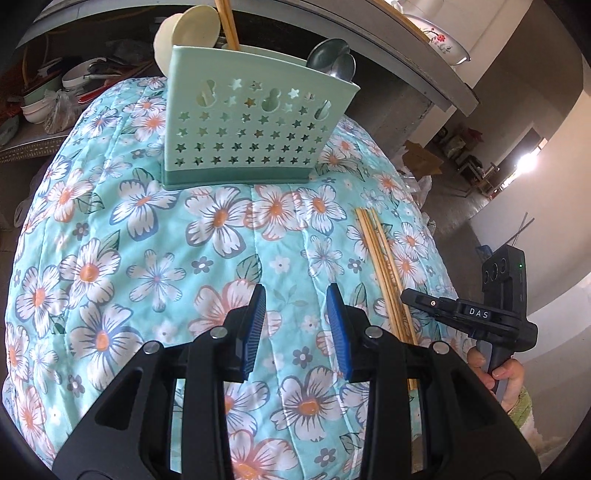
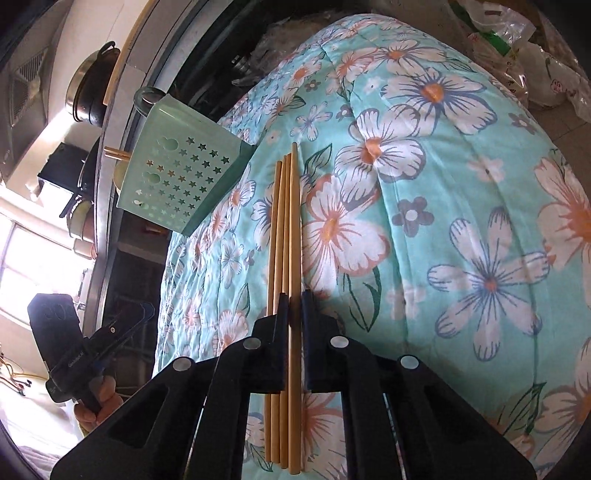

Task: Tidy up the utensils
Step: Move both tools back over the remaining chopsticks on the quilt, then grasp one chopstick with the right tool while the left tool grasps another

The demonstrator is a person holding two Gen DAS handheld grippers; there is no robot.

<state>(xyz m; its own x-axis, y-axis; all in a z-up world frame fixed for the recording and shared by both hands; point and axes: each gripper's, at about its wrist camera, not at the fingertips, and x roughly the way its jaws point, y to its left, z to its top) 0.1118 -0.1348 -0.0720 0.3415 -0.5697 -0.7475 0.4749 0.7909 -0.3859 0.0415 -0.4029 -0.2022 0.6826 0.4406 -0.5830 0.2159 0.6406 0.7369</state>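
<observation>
We see the floral quilt [image 1: 155, 236] covering the whole work surface, teal with white and orange flowers. At its far edge stands the mint-green utensil holder [image 1: 255, 129], upright, star cut-outs across the front, on a darker green base. It already holds a cream ladle [image 1: 188, 31] at its left, a pair of wooden chopsticks [image 1: 227, 22] sticking up beside it, and metal spoons [image 1: 332, 59] at the right end. The loose bundle of chopsticks [image 2: 284, 236] lies flat on the quilt, well apart from the holder and to its right in the left wrist view, sticks side by side and roughly parallel. Our right gripper [image 2: 294, 306] is down on that bundle: jaws narrowed almost fully, clamped on the rightmost chopstick [image 2: 294, 221], the other sticks lying just outside the left finger. Our left gripper [image 1: 295, 314] hangs over bare quilt in front of the holder, jaws partly apart, nothing between the blue pads [image 1: 255, 332]. A hand [image 1: 498, 373] grips the right gripper's handle at the quilt's right edge.
</observation>
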